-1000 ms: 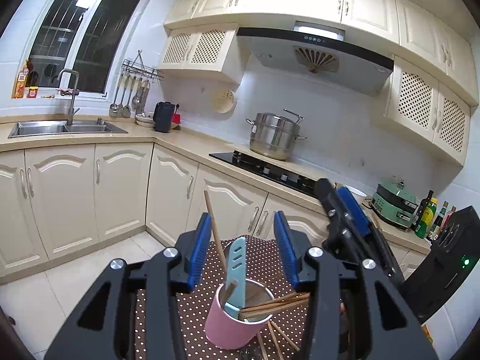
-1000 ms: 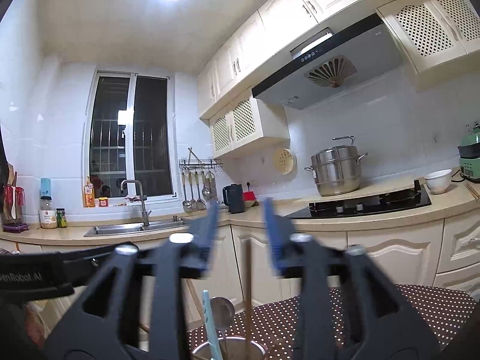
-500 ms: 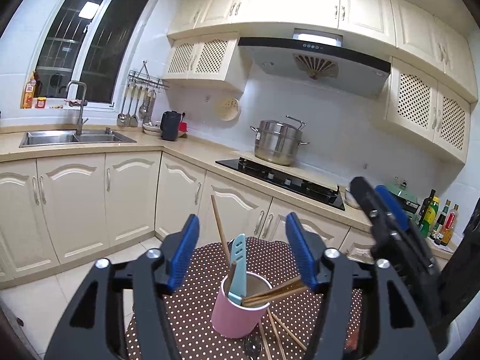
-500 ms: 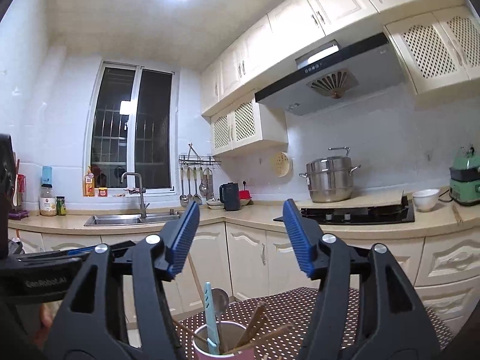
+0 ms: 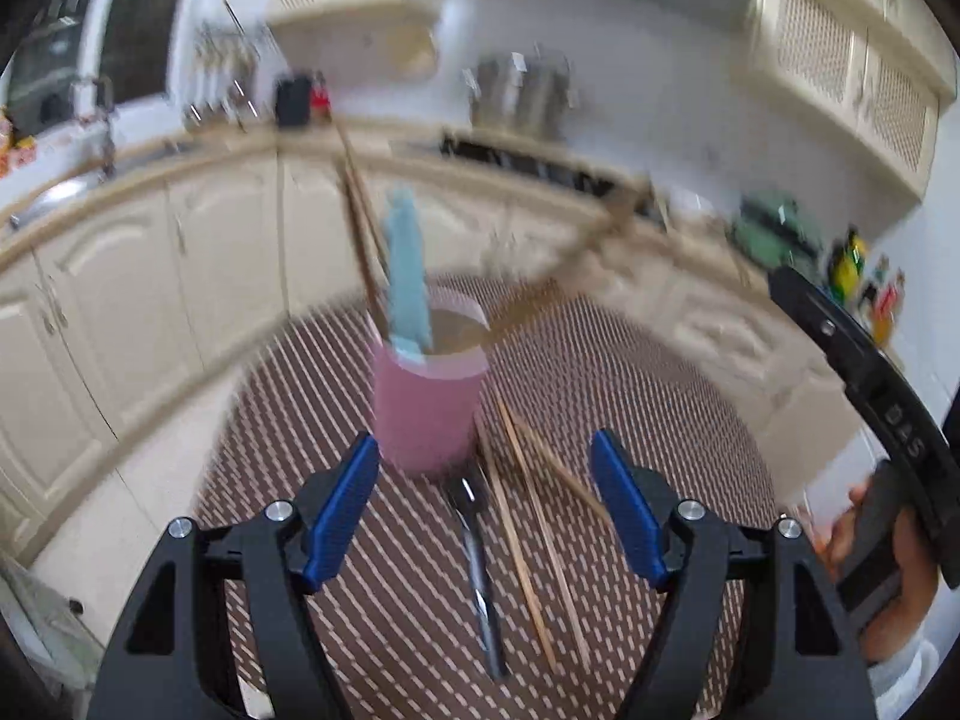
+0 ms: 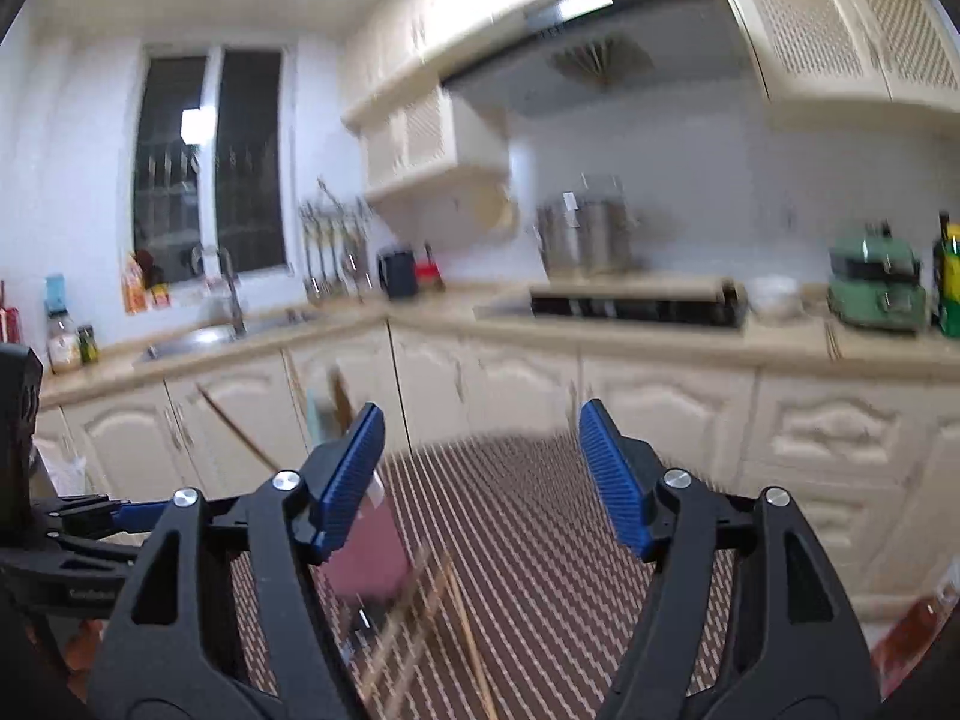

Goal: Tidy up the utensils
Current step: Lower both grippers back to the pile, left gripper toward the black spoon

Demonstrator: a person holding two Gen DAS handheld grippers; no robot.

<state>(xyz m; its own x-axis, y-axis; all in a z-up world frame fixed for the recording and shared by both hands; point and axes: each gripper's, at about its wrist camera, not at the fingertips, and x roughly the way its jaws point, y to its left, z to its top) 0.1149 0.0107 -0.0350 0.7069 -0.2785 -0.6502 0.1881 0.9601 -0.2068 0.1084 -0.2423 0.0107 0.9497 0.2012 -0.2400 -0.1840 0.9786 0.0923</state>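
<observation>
**Two tools spreading over the dotted worktop**

Both frames are motion-blurred. My left tool is over the brown dotted worktop; its jaws are opening, with nothing pinched. Between its blue pads, lying flat on the cloth: a dark metal utensil, then loose wooden chopsticks just to its right. Just beyond the left pad stands the pink cup, upright, holding a pale blue utensil and more wooden sticks that lean out over its rim.

My right tool is likewise opening, nothing between its pads, only bare cloth behind the gap. In that view the pink cup sits partly hidden behind the left finger, with chopsticks beside its base. My right hand shows at the left view's far right edge.
</observation>
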